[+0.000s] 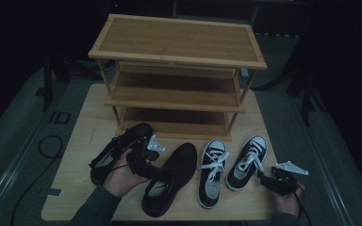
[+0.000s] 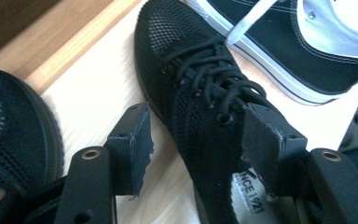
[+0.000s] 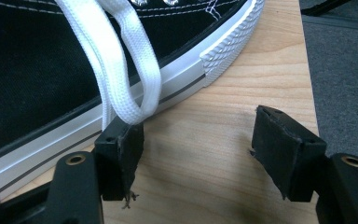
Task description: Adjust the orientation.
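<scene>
Left gripper view shows the left gripper [image 2: 193, 144] spread wide, jaws straddling the black mesh shoe [image 2: 200, 112] without pinching; its insole reads "NCE1921". The right gripper [image 3: 198, 154] gapes empty beside the black canvas sneaker [image 3: 37, 60], one jaw touching its white lace [image 3: 121, 60].

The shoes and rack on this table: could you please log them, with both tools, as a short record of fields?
surface: wooden table
rack: three-tier wooden shoe rack, shelves bare
black mesh shoes: two, left of the sneakers; left one, right one
black-and-white sneakers: two, right side
left tool: open, straddling right mesh shoe
right tool: open, beside right sneaker's sole, lace loop at one jaw
</scene>
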`<state>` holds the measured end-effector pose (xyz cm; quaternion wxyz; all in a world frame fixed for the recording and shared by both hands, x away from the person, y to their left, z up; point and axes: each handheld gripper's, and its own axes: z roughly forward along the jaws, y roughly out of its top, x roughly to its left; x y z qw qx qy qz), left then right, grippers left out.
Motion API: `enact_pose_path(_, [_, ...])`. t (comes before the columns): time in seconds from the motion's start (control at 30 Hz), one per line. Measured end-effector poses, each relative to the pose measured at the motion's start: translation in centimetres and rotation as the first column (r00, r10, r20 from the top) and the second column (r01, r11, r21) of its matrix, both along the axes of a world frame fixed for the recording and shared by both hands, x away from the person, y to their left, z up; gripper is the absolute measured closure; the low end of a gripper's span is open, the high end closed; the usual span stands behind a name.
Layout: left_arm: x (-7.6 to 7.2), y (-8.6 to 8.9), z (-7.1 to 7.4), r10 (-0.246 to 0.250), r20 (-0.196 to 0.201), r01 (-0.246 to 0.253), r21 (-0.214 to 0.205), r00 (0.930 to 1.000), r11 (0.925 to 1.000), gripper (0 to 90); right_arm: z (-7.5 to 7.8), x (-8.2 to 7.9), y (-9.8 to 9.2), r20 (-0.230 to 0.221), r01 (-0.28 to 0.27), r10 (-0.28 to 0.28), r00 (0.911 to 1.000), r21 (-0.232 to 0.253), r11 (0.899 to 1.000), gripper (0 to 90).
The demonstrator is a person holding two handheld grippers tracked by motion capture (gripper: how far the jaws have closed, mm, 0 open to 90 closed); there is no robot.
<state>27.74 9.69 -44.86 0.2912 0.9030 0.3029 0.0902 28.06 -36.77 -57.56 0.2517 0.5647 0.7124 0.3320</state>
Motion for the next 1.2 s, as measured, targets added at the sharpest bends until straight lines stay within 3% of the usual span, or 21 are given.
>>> enact_pose_path(0.27, [0.1, -0.5, -1.1, -0.022, -0.037, 0.024, 0.048, 0.9991, 0.9986, 49.0, 0.0, 0.0, 0.0, 0.000, 0.000, 0.000, 1.0000, 0.000, 1.000, 33.9])
enact_pose_path(0.53, [0.3, -2.1, -1.9, -0.023, -0.011, 0.024, 0.132, 0.9997, 0.9909, 60.8, 0.0, 0.0, 0.0, 0.000, 0.000, 0.000, 1.0000, 0.000, 1.000, 33.9])
enact_pose_path(0.7, [0.5, -2.8, -2.1, -0.003, 0.001, 0.002, 0.193, 1.0000, 0.9812, 70.5, 0.0, 0.0, 0.0, 0.000, 0.000, 0.000, 1.0000, 0.000, 1.000, 33.8])
enact_pose_path(0.8, [0.5, -2.8, -2.3, 0.001, -0.001, -0.001, 0.194, 1.0000, 0.9810, 84.1, 0.0, 0.0, 0.0, 0.000, 0.000, 0.000, 1.0000, 0.000, 1.000, 33.8])
enact_pose_path(0.9, [0.5, -2.2, -2.1, 0.039, 0.001, -0.038, 0.161, 0.9992, 0.9862, 85.6, 0.0, 0.0, 0.0, 0.000, 0.000, 0.000, 1.0000, 0.001, 1.000, 33.8])
enact_pose_path(0.97, [0.5, -2.2, -2.1, 0.039, 0.001, -0.038, 0.161, 0.9992, 0.9862, 85.7, 0.0, 0.0, 0.0, 0.000, 0.000, 0.000, 1.0000, 0.001, 1.000, 33.8])
enact_pose_path(1.0, [0.6, -1.5, -2.1, 0.068, 0.006, -0.068, 0.154, 0.9976, 0.9856, 85.8, 0.0, 0.0, 0.0, 0.000, -0.001, 0.001, 1.0000, 0.001, 1.000, 33.8])
enact_pose_path(1.2, [1.0, 0.7, -1.8, 0.127, 0.016, -0.128, 0.141, 0.9918, 0.9817, 85.9, 0.0, 0.0, 0.0, 0.000, -0.001, 0.001, 1.0000, 0.000, 1.000, 33.8])
